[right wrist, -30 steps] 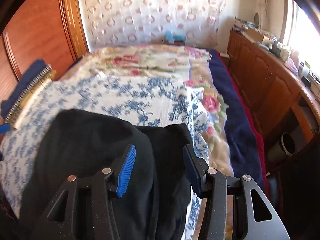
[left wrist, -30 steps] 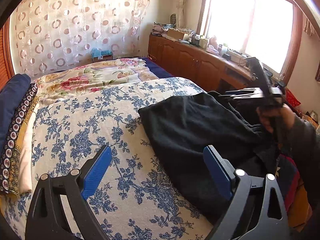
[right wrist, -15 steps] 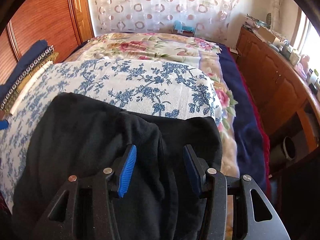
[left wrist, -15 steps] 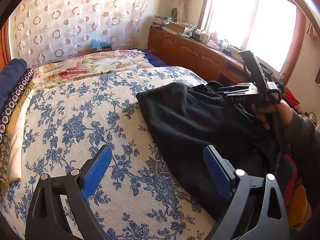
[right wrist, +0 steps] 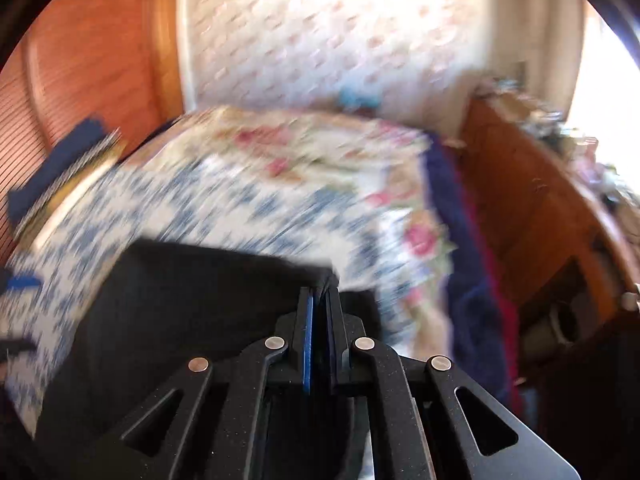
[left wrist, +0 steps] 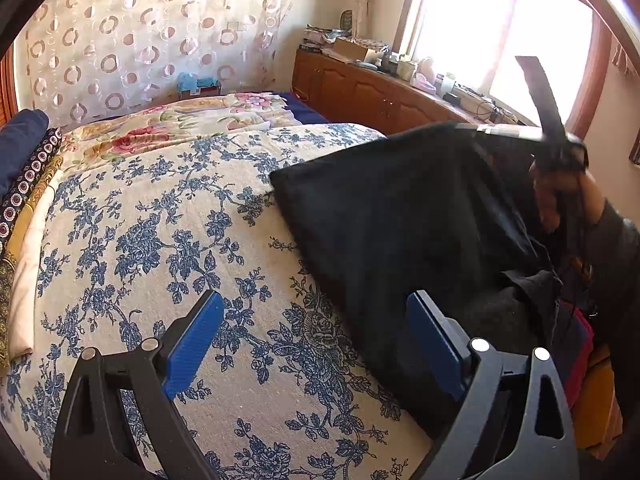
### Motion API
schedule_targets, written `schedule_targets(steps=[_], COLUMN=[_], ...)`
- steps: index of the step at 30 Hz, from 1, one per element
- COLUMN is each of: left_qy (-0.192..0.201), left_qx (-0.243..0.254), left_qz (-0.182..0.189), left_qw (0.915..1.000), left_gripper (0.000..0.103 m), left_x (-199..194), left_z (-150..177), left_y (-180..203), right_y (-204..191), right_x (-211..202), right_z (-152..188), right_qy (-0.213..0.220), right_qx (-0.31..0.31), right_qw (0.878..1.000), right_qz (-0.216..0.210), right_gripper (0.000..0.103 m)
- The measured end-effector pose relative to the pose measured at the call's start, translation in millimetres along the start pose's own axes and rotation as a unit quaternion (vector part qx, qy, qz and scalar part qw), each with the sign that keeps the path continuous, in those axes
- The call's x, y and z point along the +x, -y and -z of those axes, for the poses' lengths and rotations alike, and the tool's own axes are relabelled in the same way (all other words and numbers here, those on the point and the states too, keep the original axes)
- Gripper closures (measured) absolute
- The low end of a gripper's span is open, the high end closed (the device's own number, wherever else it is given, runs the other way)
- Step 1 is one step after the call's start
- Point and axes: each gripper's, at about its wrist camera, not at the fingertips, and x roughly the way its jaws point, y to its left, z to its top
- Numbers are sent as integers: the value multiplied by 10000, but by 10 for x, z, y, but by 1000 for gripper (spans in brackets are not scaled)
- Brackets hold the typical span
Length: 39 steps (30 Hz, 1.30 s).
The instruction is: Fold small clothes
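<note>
On the bed's left edge, a stack of folded textiles (left wrist: 24, 184) sits parked out of the way, prob. so the blue-floral bedspread (left wrist: 160, 240) stays free as a work surface; just inboard, the left gripper (left wrist: 316, 344) hangs above the spread w/ jaws spread wide & nothing between them, its right finger near the cloth edge, seemingly placed to take a 2nd hold; to its right the black garment (left wrist: 392, 216) lies partly on the spread, its far-right side raised into a tilted sheet; at that raised edge the right gripper (right wrist: 319, 308) is clenched on a pinch of the black fabric, pads nearly meeting; lifting one side like this looks meant to carry it over as a fold; right view is motion-blurred; far right, wooden cabinets (left wrist: 360, 92) under the window.
</note>
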Motion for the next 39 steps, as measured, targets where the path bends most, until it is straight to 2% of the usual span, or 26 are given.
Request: schedule_targets(steps=[3, 4, 5, 7, 9, 12, 14, 17, 20, 27, 29, 30, 31, 39], left_qy=[-26, -38, -56, -86, -121, -120, -99, -71, -58, -153, -193, -206, -215, -282], left_qx=[-12, -7, 18, 79, 127, 165, 166, 175, 175, 205, 228, 238, 244, 284], left_qz=[12, 19, 27, 17, 3, 15, 23, 4, -10, -16, -32, -35, -34, 4], left_qw=[10000, 10000, 10000, 9999, 9998, 9998, 9998, 9998, 9998, 9997, 9996, 9995, 9995, 9992], left_gripper=[9, 9, 9, 9, 9, 9, 9, 9, 9, 9, 9, 9, 9, 9], left_x=[18, 18, 21, 29, 34, 14, -8, -27, -31, -5, 11, 14, 18, 36], left_z=[9, 10, 18, 29, 42, 64, 64, 54, 49, 107, 132, 144, 149, 177], left_y=[12, 18, 35, 62, 89, 118, 126, 138, 154, 188, 203, 209, 214, 265], right_y=[98, 94, 79, 67, 52, -37, -154, -365, -548, -651, -682, -672, -668, -372], right_x=[135, 178, 210, 197, 68, -181, -371, -530, -567, -454, -505, -534, -561, -1118], right_z=[-7, 16, 39, 98, 179, 362, 538, 804, 997, 1168, 1154, 1169, 1158, 1316], right_qy=[-216, -286, -374, -427, -294, -192, -190, -331, -488, -905, -927, -942, -931, -612], right_qx=[-15, -84, -167, -265, -235, -187, -251, -357, -405, -545, -564, -585, -626, -425], right_qw=[9986, 9983, 9978, 9952, 9970, 9994, 9992, 9962, 9926, 9901, 9889, 9875, 9868, 9927], right_qz=[489, 498, 516, 837, 679, 221, -241, -725, -1036, -922, -1012, -1120, -1167, -944], right_gripper=[98, 96, 92, 66, 62, 62, 62, 62, 62, 62, 75, 91, 94, 97])
